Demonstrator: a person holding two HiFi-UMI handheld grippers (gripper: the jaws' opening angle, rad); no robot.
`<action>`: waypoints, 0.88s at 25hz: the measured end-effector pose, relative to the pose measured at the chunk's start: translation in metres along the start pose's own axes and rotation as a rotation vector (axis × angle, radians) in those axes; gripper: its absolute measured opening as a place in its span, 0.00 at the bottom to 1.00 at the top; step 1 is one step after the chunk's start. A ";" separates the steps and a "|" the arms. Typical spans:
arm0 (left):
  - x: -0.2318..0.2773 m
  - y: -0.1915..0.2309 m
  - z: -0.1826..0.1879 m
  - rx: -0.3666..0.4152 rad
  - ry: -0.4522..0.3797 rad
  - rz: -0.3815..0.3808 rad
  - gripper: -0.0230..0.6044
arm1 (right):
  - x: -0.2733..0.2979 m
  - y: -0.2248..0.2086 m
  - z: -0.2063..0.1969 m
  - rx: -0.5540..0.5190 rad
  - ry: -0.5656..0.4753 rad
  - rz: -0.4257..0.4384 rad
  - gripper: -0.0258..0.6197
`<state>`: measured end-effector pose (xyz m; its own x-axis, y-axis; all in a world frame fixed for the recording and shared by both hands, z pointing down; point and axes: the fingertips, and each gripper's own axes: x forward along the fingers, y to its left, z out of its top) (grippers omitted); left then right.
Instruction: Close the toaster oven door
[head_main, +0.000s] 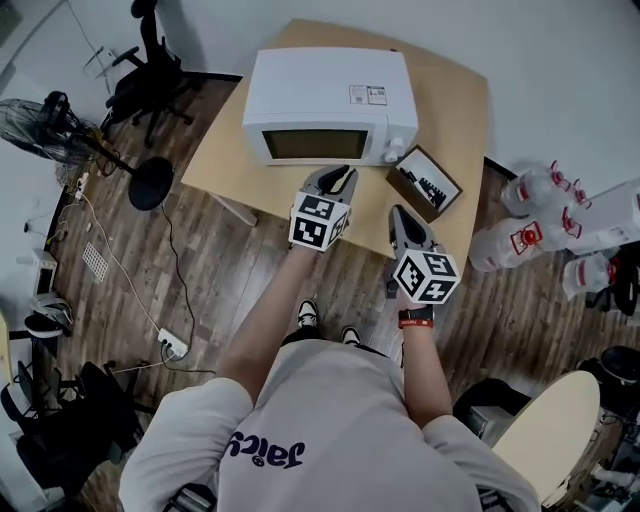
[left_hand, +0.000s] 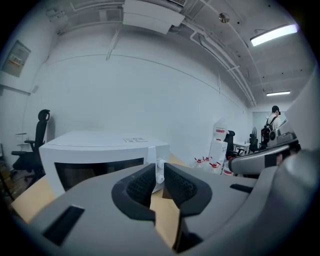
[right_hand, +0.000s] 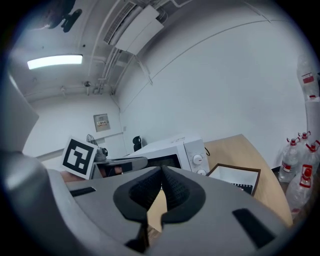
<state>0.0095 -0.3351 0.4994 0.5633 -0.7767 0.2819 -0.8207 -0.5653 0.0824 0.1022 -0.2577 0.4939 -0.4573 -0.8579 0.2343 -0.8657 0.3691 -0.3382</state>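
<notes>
A white toaster oven (head_main: 330, 100) stands on a light wooden table (head_main: 450, 110). Its dark glass door (head_main: 315, 145) lies flush with the front, and two knobs (head_main: 395, 152) sit to the right of it. My left gripper (head_main: 338, 178) hovers just in front of the door's right half, jaws a narrow gap apart with nothing between them. In the left gripper view the oven (left_hand: 100, 155) fills the left side beyond the left gripper (left_hand: 159, 172). My right gripper (head_main: 400, 215) is lower and to the right, over the table's edge. Its jaws (right_hand: 161, 172) meet at the tips, empty.
A shallow dark-framed box (head_main: 425, 182) lies on the table right of the oven. Several large water bottles (head_main: 540, 215) stand on the floor at right. An office chair (head_main: 150, 80), a fan (head_main: 40, 125) and a power strip (head_main: 172, 345) are at left. A round tabletop (head_main: 550, 430) is at bottom right.
</notes>
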 end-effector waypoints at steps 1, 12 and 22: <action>-0.013 -0.001 0.001 -0.003 -0.008 0.013 0.14 | -0.004 0.004 0.000 -0.007 -0.003 0.005 0.06; -0.125 -0.024 -0.013 -0.006 -0.064 0.155 0.08 | -0.048 0.045 0.002 -0.088 -0.031 0.059 0.06; -0.185 -0.047 -0.027 -0.050 -0.108 0.232 0.07 | -0.082 0.065 -0.007 -0.187 -0.039 0.061 0.06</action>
<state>-0.0588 -0.1569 0.4692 0.3641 -0.9105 0.1958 -0.9313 -0.3563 0.0753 0.0822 -0.1608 0.4585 -0.5048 -0.8439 0.1816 -0.8611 0.4776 -0.1742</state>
